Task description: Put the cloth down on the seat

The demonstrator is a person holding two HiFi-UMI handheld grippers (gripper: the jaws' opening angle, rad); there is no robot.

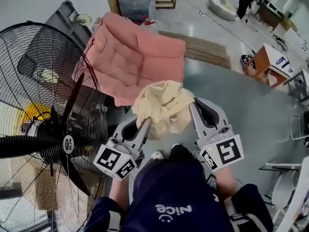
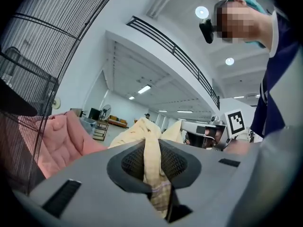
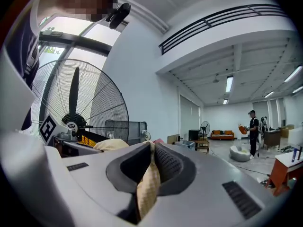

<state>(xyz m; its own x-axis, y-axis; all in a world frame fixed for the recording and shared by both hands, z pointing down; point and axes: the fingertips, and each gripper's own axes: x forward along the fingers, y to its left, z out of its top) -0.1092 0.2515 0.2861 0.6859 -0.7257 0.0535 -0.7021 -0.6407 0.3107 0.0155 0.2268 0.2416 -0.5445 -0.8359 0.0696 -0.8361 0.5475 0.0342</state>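
The left gripper (image 1: 146, 123) and the right gripper (image 1: 193, 108) each pinch a fold of the pale yellow cloth (image 1: 161, 105). In both gripper views the jaws are narrow, with fabric squeezed between the ribbed pads. The cloth hangs in a loose bunch between the two grippers, held up in the air. Its far edge shows against the near right corner of the pink cushioned seat (image 1: 130, 62). It appears to be off the cushion, though contact at that corner cannot be ruled out.

The step in hand is the carry and the set-down. Doing it well probably means moving both grippers together, farther away and a little to the left, until the bunch hangs over the middle of the cushion rather than its near edge. Both should then come down until the fabric takes its own weight on the padding, and only then should the jaws open.

The cloth is limp and may cling to the pads, so a straight lift away after release should leave it in place. The large fan (image 1: 53, 129) stands close on the left, so the left gripper needs to steer clear of its cage.
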